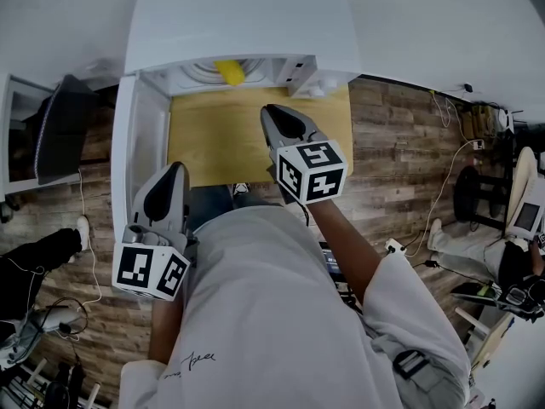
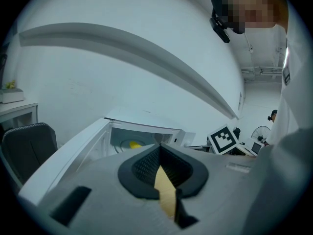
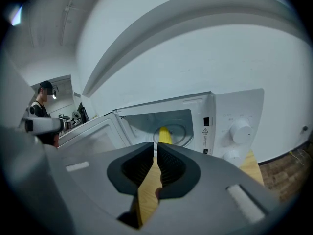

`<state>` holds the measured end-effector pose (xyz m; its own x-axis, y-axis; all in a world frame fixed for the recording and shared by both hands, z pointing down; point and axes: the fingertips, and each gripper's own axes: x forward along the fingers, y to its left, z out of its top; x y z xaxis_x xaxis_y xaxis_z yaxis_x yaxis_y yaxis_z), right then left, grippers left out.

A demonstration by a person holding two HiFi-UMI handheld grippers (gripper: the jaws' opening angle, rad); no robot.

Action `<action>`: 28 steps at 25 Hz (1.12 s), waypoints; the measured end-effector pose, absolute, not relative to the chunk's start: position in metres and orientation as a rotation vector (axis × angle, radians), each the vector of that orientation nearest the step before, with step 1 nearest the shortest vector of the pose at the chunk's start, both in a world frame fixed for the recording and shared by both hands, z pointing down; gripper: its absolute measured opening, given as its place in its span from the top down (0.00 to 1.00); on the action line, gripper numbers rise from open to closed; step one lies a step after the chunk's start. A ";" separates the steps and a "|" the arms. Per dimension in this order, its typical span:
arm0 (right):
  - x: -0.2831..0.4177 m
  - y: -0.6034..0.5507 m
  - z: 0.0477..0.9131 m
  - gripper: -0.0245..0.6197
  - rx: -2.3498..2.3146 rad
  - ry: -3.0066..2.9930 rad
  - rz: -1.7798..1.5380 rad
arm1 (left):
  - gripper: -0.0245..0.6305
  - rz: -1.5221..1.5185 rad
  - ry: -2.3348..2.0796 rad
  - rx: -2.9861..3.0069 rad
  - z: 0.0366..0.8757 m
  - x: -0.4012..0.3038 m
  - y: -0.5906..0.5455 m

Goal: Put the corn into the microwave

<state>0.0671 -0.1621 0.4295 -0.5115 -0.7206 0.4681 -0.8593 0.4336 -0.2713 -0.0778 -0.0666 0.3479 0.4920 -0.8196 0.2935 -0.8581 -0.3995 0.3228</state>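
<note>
The yellow corn (image 1: pixel 229 72) lies on the glass turntable inside the white microwave (image 1: pixel 238 15), whose door (image 1: pixel 136 135) swings open to the left. In the right gripper view the corn (image 3: pixel 165 135) sits straight ahead in the open cavity, past my right gripper (image 3: pixel 156 148), whose jaws stand almost together with nothing between them. In the head view the right gripper (image 1: pixel 271 113) hovers over the wooden table (image 1: pixel 213 143) in front of the opening. My left gripper (image 1: pixel 177 170) hangs by the door's near end, shut and empty. From the left gripper (image 2: pixel 159 148) the corn (image 2: pixel 132 144) is a small yellow spot.
The microwave's knobs (image 3: pixel 240 130) are on its right panel. A dark chair (image 1: pixel 60 126) stands left of the table. Cables (image 1: pixel 443 186) trail over the wood floor at the right, near a seated person (image 1: pixel 519 262). Another person (image 3: pixel 41 106) stands far off.
</note>
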 end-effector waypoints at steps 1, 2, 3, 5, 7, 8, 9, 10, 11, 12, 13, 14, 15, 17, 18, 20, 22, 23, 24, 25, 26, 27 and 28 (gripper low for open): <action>0.069 -0.160 0.427 0.91 1.367 -2.411 0.706 | 0.97 0.124 -1.391 2.309 0.348 -0.078 -0.067; 0.070 -0.158 0.424 0.91 1.367 -2.415 0.709 | 0.97 0.128 -1.393 2.308 0.349 -0.078 -0.068; 0.071 -0.156 0.422 0.91 1.367 -2.419 0.712 | 0.97 0.131 -1.395 2.306 0.349 -0.077 -0.068; 0.075 -0.151 0.418 0.91 1.368 -2.424 0.717 | 0.97 0.138 -1.400 2.300 0.351 -0.078 -0.069; 0.078 -0.145 0.415 0.92 1.369 -2.424 0.723 | 0.97 0.146 -1.411 2.289 0.354 -0.079 -0.069; 0.080 -0.142 0.413 0.92 1.371 -2.424 0.726 | 0.97 0.151 -1.418 2.282 0.355 -0.080 -0.070; 0.082 -0.140 0.412 0.93 1.373 -2.423 0.727 | 0.97 0.156 -1.424 2.276 0.357 -0.081 -0.071; 0.084 -0.138 0.409 0.93 1.375 -2.423 0.728 | 0.97 0.162 -1.431 2.269 0.358 -0.082 -0.072; 0.086 -0.135 0.407 0.94 1.376 -2.422 0.728 | 0.98 0.167 -1.438 2.263 0.359 -0.084 -0.073; 0.087 -0.133 0.404 0.94 1.376 -2.423 0.727 | 0.98 0.171 -1.445 2.256 0.359 -0.085 -0.073; 0.088 -0.130 0.401 0.94 1.376 -2.425 0.725 | 0.98 0.173 -1.451 2.250 0.359 -0.086 -0.074; 0.090 -0.128 0.399 0.94 1.375 -2.427 0.723 | 0.98 0.172 -1.457 2.244 0.359 -0.087 -0.074; 0.091 -0.126 0.397 0.94 1.375 -2.429 0.721 | 0.98 0.170 -1.462 2.238 0.360 -0.088 -0.075; 0.094 -0.122 0.395 0.94 1.371 -2.429 0.725 | 0.98 0.170 -1.466 2.232 0.361 -0.088 -0.075; 0.095 -0.120 0.394 0.94 1.369 -2.426 0.730 | 0.98 0.173 -1.466 2.233 0.361 -0.088 -0.074; 0.096 -0.115 0.391 0.94 1.367 -2.422 0.739 | 0.97 0.183 -1.464 2.239 0.360 -0.088 -0.073; 0.097 -0.111 0.389 0.94 1.363 -2.417 0.735 | 0.98 0.188 -1.467 2.235 0.360 -0.089 -0.072; 0.098 -0.108 0.389 0.94 1.360 -2.416 0.733 | 0.98 0.187 -1.469 2.231 0.361 -0.090 -0.071; 0.098 -0.106 0.389 0.94 1.357 -2.416 0.731 | 0.98 0.185 -1.471 2.226 0.361 -0.090 -0.071; 0.099 -0.104 0.388 0.94 1.355 -2.419 0.728 | 0.98 0.181 -1.471 2.224 0.362 -0.091 -0.070; 0.099 -0.103 0.387 0.95 1.353 -2.424 0.724 | 0.98 0.179 -1.470 2.223 0.362 -0.091 -0.069; 0.100 -0.101 0.385 0.95 1.352 -2.428 0.719 | 0.98 0.178 -1.468 2.224 0.362 -0.092 -0.068; 0.101 -0.100 0.383 0.95 1.351 -2.430 0.715 | 0.98 0.178 -1.467 2.224 0.362 -0.092 -0.068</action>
<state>0.1008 -0.0999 0.3832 -0.5288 -0.7157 0.4562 -0.8487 0.4432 -0.2885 -0.0919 -0.0677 0.3624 0.4206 -0.8351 0.3546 -0.8957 -0.3201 0.3087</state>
